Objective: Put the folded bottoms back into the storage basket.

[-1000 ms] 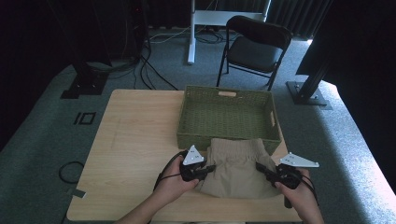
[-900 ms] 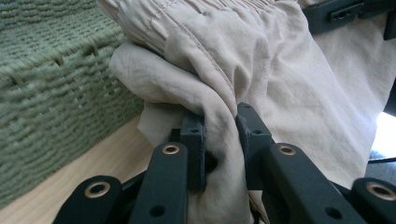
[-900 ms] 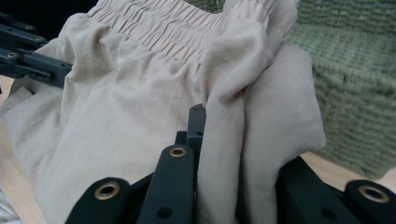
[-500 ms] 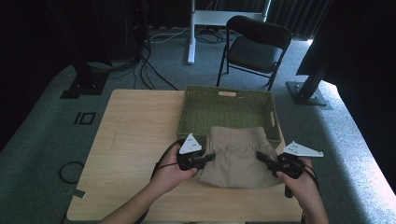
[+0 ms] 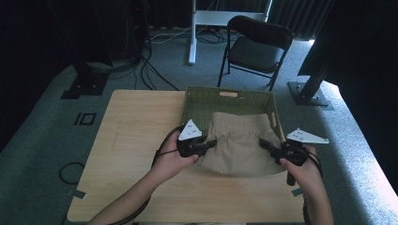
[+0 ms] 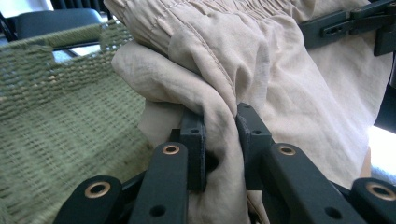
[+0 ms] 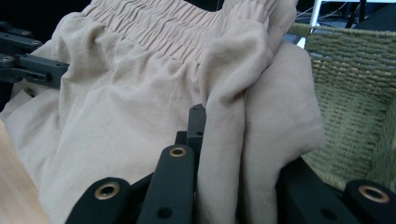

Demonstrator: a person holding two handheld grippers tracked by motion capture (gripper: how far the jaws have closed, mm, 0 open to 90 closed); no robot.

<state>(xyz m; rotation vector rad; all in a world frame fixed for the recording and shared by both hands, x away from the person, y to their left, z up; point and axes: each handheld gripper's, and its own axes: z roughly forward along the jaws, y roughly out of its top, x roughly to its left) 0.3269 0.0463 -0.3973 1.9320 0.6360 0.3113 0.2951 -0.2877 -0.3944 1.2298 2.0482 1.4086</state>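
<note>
Basket [image 5: 197, 101] sits at the tabletop's [image 5: 136, 126] far edge, right of centre, chair [image 5: 256, 47] on the floor behind it. Folded garment [image 5: 239, 143] spans from inside the basket over its near rim toward the tabletop's near edge. Left gripper [image 5: 212, 143] at the garment's left side, right gripper [image 5: 264, 143] at its right side near the tabletop's right edge; left half of tabletop carries nothing else.

Studio-like lab, dark curtains [image 5: 300, 14], grey carpet [image 5: 42, 136], floor cables [image 5: 150, 70], stand bases [image 5: 309, 91], folding chair [image 5: 256, 49], wooden table [image 5: 126, 136]
</note>
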